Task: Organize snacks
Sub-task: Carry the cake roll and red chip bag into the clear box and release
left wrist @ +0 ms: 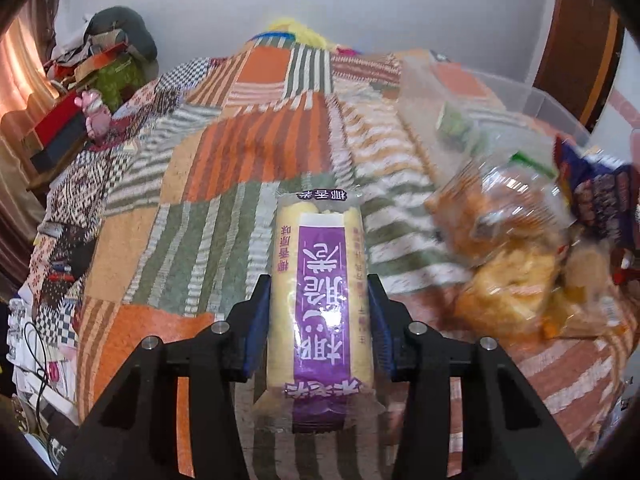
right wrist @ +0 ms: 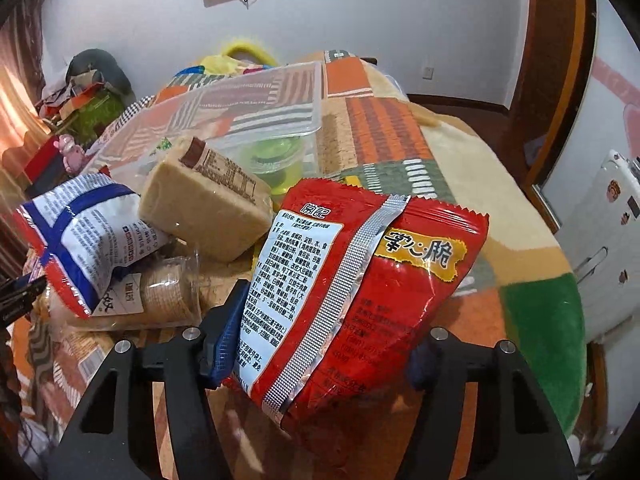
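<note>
My left gripper point(left wrist: 319, 286) is shut on a long yellow wafer pack with a purple label point(left wrist: 320, 280), held lengthwise above the bed. A blurred heap of snack bags point(left wrist: 512, 248) lies to its right, with a clear plastic box point(left wrist: 492, 92) behind the heap. In the right wrist view my right gripper point(right wrist: 324, 340) is shut on a red snack bag point(right wrist: 360, 272), whose body hides the right pad. Beside it are a beige block pack point(right wrist: 208, 216), a blue-white-red bag point(right wrist: 88, 232) and a pack of round biscuits point(right wrist: 168, 292). The clear box point(right wrist: 256, 116) holds a green cup point(right wrist: 280, 160).
Everything rests on a bed under a striped patchwork blanket point(left wrist: 248, 152). Piled clothes and boxes point(left wrist: 92, 80) stand at the far left by a curtain. A wooden door point(right wrist: 560, 60) and a white cabinet point(right wrist: 608, 232) are at the right. The blanket left of the wafer pack is bare.
</note>
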